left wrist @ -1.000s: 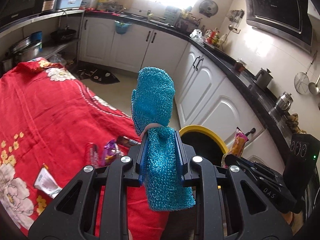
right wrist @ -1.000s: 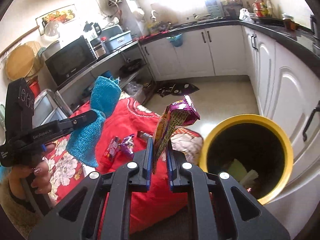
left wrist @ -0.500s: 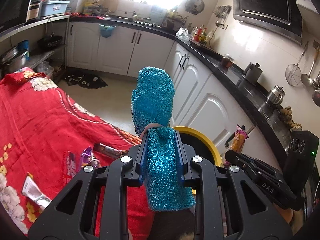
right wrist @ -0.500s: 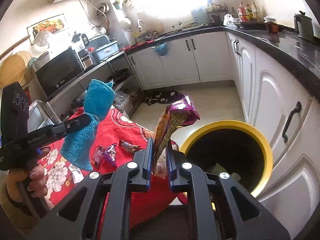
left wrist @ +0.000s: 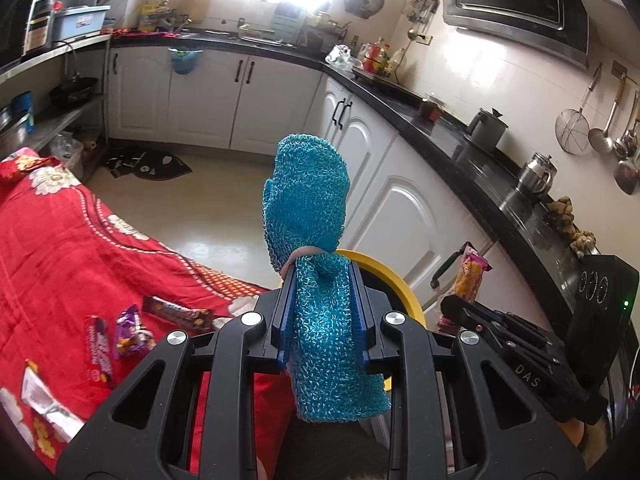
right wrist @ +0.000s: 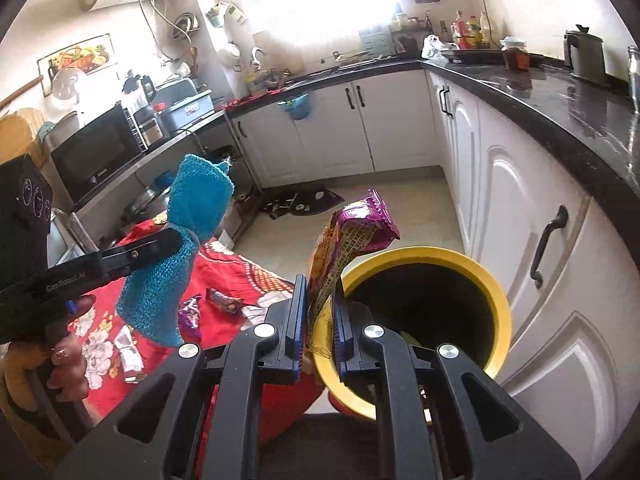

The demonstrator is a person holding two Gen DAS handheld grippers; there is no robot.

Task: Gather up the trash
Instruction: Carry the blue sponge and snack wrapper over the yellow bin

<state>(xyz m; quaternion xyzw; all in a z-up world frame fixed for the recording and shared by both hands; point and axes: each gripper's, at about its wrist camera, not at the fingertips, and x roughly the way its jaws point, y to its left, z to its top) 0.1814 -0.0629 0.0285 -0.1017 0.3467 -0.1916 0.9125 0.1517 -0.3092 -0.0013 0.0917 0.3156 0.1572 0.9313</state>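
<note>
A: What have the left tongs [left wrist: 322,312] got?

B: They are clamped on a blue knitted cloth [left wrist: 310,216], which stands up out of the blue pads and also hangs down below them. In the right wrist view the same cloth [right wrist: 188,240] sits at about 9 o'clock, pinched in the left tongs [right wrist: 176,242], with the person's hand [right wrist: 60,364] on the handle lower left.

A: And the right tongs [right wrist: 320,312]?

B: Closed on a purple and yellow snack wrapper [right wrist: 352,240], held upright. Its top leans toward 1 o'clock, above the near rim of the yellow trash bin [right wrist: 500,320]. In the left wrist view that wrapper [left wrist: 470,276] shows at 3 o'clock, sticking up from the right tongs [left wrist: 456,304].

A: Where is the bin?

B: At 4 o'clock from the right tongs, just beside the white cabinets [right wrist: 520,208], with some scraps visible deep inside. The left camera catches only part of its yellow rim [left wrist: 394,280] behind the cloth.

A: Other trash?

B: On the red flowered bedspread [left wrist: 80,248], at 8 o'clock in the left view: a brown bar wrapper [left wrist: 178,312], a purple wrapper [left wrist: 130,326], a red packet [left wrist: 98,354] and a white wrapper [left wrist: 44,400], lying near one another.
</note>
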